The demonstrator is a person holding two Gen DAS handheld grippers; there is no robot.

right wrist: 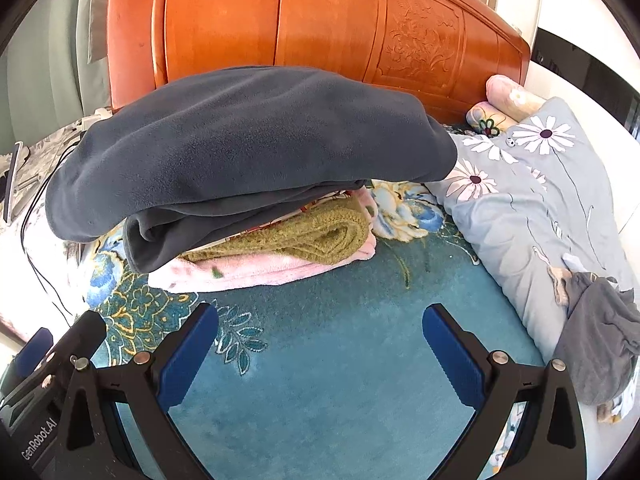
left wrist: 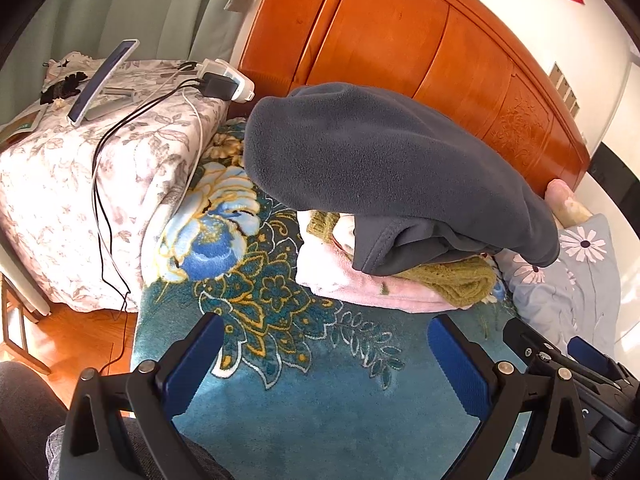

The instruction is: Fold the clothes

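Both grippers are empty right now. The left gripper (left wrist: pixel 324 348) and the right gripper (right wrist: pixel 320 340) each have their blue jaws spread wide with nothing between them, and they hover side by side over bare teal blanket (right wrist: pixel 340 360).

The clothes are all in one stack near the wooden headboard (right wrist: pixel 280 20): a dark grey fleece (right wrist: pixel 240 140) on top, folded but bulging and hanging out past everything under it, then an olive green knit (right wrist: pixel 320 236), then a folded pink piece (right wrist: pixel 260 272) at the bottom. The stack looks done to me, so I'd guess the next piece is the crumpled grey garment (right wrist: pixel 600 340) lying on the daisy-print quilt (right wrist: pixel 540 200) off to the right.

What worries me is the fleece. It's way wider than its base and droops on the left, so a bump from either gripper or another item set on top off-centre could tip or slide it and undo the fold. Fleece is soft too, so it'll sag rather than hold an edge.

On the left of the stack there's a side table with a floral cover (left wrist: pixel 80 180) carrying a phone on a stand (left wrist: pixel 102 80), a power strip (left wrist: pixel 228 80) and cables (left wrist: pixel 104 200) trailing down the side. A wide swing of the left hand that way could snag them. Nothing sits between the grippers and the stack.
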